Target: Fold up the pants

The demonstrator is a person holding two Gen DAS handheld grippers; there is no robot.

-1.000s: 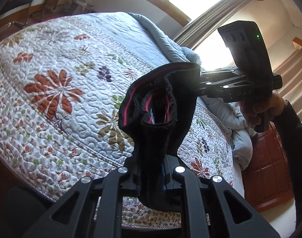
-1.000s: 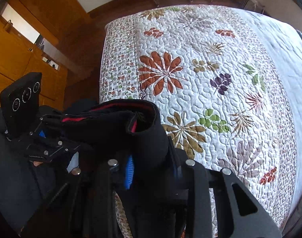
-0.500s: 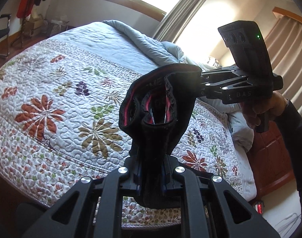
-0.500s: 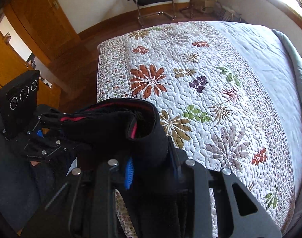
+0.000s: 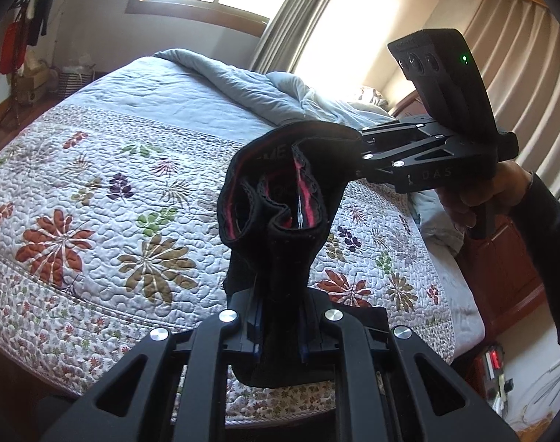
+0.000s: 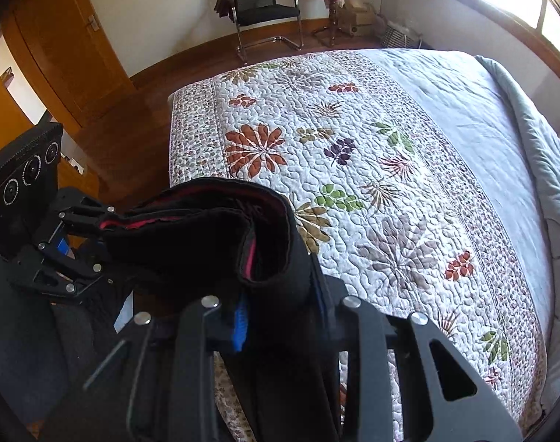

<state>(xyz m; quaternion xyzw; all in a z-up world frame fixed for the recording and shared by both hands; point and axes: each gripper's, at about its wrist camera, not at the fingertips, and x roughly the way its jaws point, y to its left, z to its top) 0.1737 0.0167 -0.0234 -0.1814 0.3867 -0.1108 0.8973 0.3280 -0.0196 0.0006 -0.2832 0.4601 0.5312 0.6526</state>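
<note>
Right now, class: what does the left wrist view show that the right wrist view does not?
Only the left wrist view shows the curtains and the hand holding the right claw.

Only the right wrist view shows the chair and wooden door.

Both show the black pants, held by both claws, and the floral quilt.
</note>
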